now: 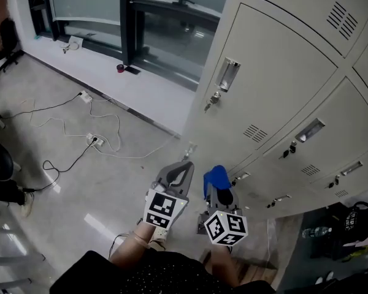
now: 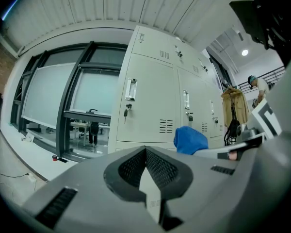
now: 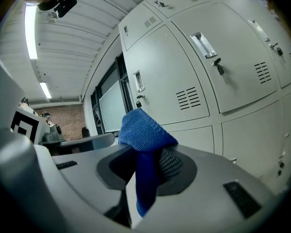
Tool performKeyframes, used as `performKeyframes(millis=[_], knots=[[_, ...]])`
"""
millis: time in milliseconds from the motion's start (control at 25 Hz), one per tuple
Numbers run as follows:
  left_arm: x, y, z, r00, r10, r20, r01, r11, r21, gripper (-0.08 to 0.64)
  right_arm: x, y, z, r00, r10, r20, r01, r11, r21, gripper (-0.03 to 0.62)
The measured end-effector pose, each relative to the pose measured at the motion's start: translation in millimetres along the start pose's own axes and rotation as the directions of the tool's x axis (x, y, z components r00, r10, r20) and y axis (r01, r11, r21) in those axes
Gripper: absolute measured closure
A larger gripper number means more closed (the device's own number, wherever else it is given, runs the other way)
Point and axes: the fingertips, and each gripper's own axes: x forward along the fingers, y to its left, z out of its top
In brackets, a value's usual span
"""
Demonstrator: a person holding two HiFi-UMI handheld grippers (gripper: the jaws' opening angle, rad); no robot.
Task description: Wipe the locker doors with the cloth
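Right claw [image 3: 146, 161] is pinched tight on the blue cloth [image 3: 142, 130], poking out just short of the locker doors [image 1: 276, 72], left claw [image 2: 146, 168] closed on nothing, so I'd press that bunched end flat on a door and sweep overlapping passes.

Office locker room: grey lockers [image 1: 282, 84], glass partition [image 1: 172, 23].
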Motion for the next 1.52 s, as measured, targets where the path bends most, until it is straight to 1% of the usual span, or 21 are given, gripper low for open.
performKeyframes(millis=[120,360,600,920,1200,1520], knots=[[8.0,5.9,-2.5,1.000,-0.003,0.000,0.003,1.000,-0.011,0.554,7.6,-3.9,-0.7,1.000,-0.005,-0.005,0.005,1.000,-0.003,0.503],[13.3,9.0,-17.4,0.999,-0.012,-0.037,0.011,1.000,-0.024,0.554,11.8,-6.6,-7.1,1.000,-0.008,-0.019,0.008,1.000,0.004,0.503],[20.4,6.8,-22.1,0.999,-0.024,-0.047,0.023,1.000,-0.018,0.554,12.5,-17.3,-9.2,0.999,-0.028,-0.019,0.029,0.999,0.017,0.503],[30.0,6.0,-32.4,0.999,-0.026,-0.039,0.027,1.000,0.010,0.554,19.1,-26.3,-19.1,1.000,-0.018,-0.013,0.018,1.000,0.018,0.503],[40.1,5.8,-60.7,0.999,-0.020,-0.029,0.020,1.000,0.006,0.554,27.7,-41.6,-45.2,1.000,-0.015,-0.006,0.015,1.000,0.012,0.503],[56.7,8.9,-108.5,0.999,-0.028,-0.028,0.028,1.000,0.005,0.554,40.2,-58.8,-83.7,1.000,-0.015,0.004,0.015,1.000,0.007,0.503]])
